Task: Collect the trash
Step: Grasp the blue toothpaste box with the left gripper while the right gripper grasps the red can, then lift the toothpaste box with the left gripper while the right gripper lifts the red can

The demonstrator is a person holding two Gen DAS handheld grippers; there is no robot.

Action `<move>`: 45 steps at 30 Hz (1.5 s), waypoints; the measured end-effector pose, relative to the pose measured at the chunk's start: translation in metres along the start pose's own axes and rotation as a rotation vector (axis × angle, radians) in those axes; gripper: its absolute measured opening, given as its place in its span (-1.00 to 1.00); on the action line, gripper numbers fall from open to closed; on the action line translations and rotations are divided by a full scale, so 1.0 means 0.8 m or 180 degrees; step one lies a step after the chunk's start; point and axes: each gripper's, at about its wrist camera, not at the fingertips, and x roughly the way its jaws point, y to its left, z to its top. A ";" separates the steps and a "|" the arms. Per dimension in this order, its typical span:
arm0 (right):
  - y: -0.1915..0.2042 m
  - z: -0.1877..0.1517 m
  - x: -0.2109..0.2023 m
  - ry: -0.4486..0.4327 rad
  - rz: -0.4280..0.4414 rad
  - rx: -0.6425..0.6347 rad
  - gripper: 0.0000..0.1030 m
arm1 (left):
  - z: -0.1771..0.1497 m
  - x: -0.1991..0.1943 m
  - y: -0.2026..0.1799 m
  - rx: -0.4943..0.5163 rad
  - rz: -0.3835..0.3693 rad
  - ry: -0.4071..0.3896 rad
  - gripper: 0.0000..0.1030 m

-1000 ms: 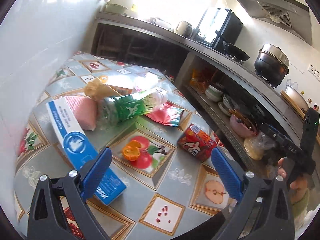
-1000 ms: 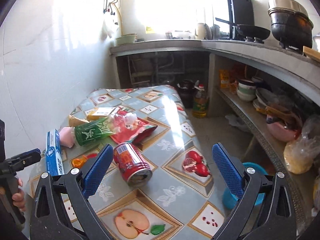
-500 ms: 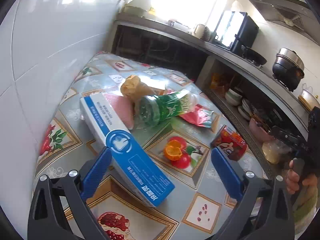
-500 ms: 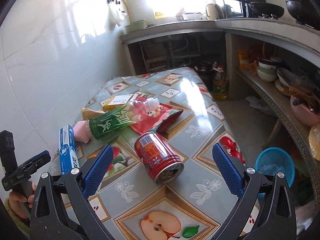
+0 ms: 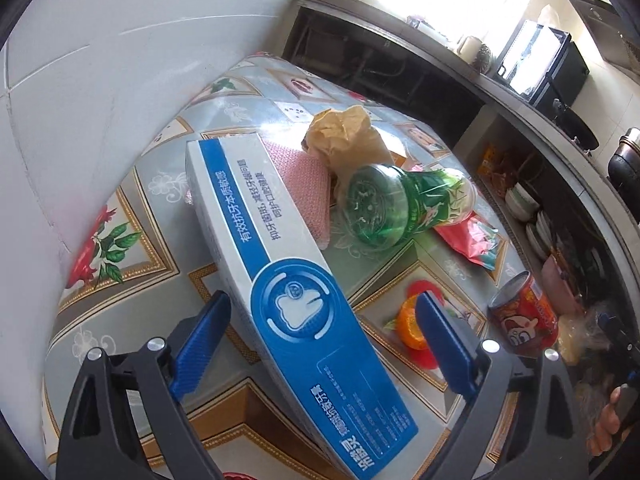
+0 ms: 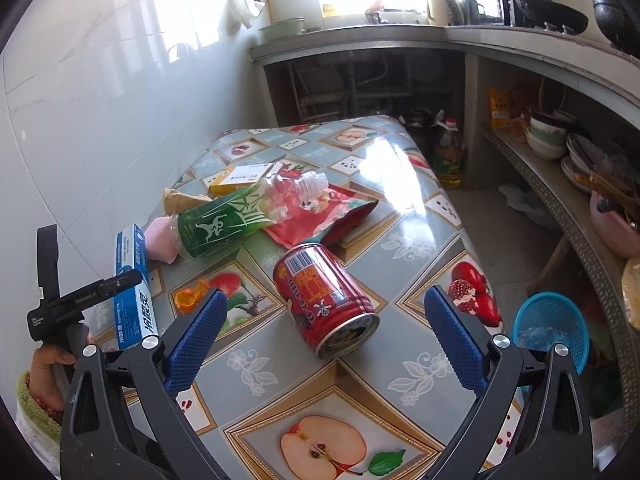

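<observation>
Blue toothpaste box (image 5: 296, 280) between closing left hand-held gripper (image 5: 320, 344)
</observation>
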 end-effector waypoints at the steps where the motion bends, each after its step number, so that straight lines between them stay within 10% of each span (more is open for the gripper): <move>1: 0.002 0.001 0.004 0.0025 0.0021 -0.0038 0.84 | 0.000 0.003 0.000 -0.0007 0.0036 0.0030 0.68; 12: -0.002 0.022 0.111 0.0810 0.0192 -0.0255 0.79 | -0.013 0.011 0.018 -0.0252 -0.0131 0.0298 0.24; 18: -0.011 0.011 0.143 0.1259 0.0305 -0.0104 0.37 | -0.023 -0.003 0.024 -0.0294 -0.0194 0.0367 0.14; 36: -0.028 -0.049 0.052 0.1332 0.0065 -0.0079 0.35 | -0.085 -0.030 -0.066 0.0451 -0.0852 0.0906 0.06; 45: -0.035 -0.055 0.043 0.1224 -0.0077 -0.0040 0.37 | -0.085 -0.008 -0.100 0.0737 -0.0667 0.0976 0.06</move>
